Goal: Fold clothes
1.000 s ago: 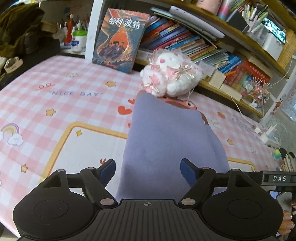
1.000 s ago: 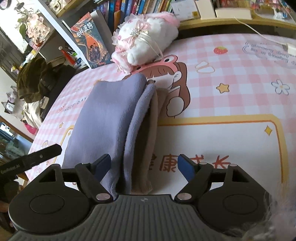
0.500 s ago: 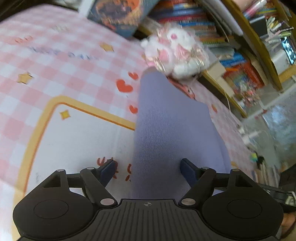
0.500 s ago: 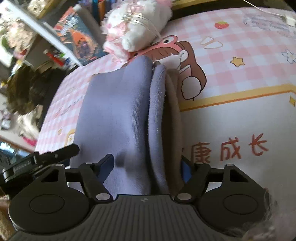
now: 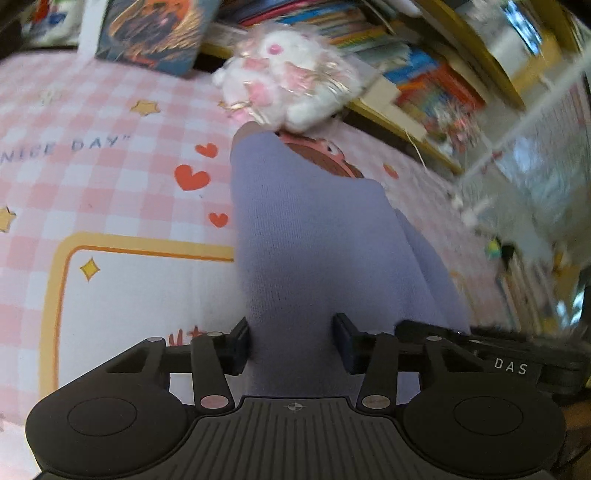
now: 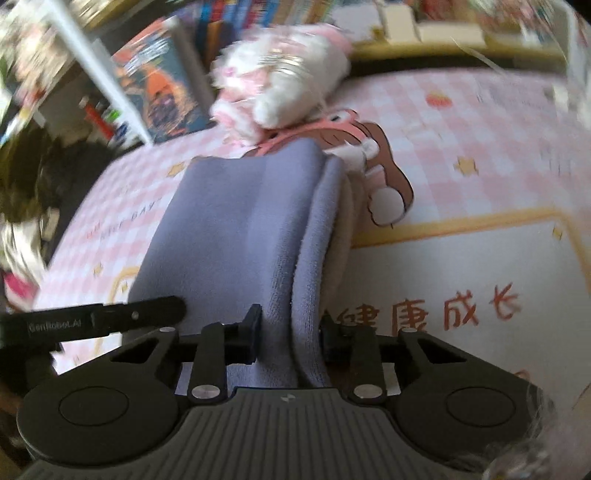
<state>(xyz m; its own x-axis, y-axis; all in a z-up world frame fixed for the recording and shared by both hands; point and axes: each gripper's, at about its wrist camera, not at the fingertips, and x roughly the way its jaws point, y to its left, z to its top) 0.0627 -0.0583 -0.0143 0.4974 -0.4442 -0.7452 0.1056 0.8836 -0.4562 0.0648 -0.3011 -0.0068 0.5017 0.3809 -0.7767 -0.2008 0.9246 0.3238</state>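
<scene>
A lavender garment (image 5: 314, 240) lies folded into a long strip on the pink checked sheet (image 5: 110, 177). Its near end fills the gap of my left gripper (image 5: 291, 341), whose jaws are closing on the cloth. In the right wrist view the same garment (image 6: 243, 229) shows stacked layers with a beige lining along its right edge. My right gripper (image 6: 290, 336) is closing on that layered edge, with the fabric pinched between its fingers. Each view also shows part of the other gripper's black body beside the garment.
A white and pink plush toy (image 5: 291, 85) sits at the garment's far end, touching it. Behind it a picture book (image 5: 155, 33) leans on a shelf post, and crowded bookshelves (image 5: 424, 85) run along the back. Dark clothes (image 6: 33, 177) lie off the sheet's left side.
Both grippers moved in over the garment's near end and narrowed from wide open until the cloth fills their gaps. Both views have swung and blurred.
</scene>
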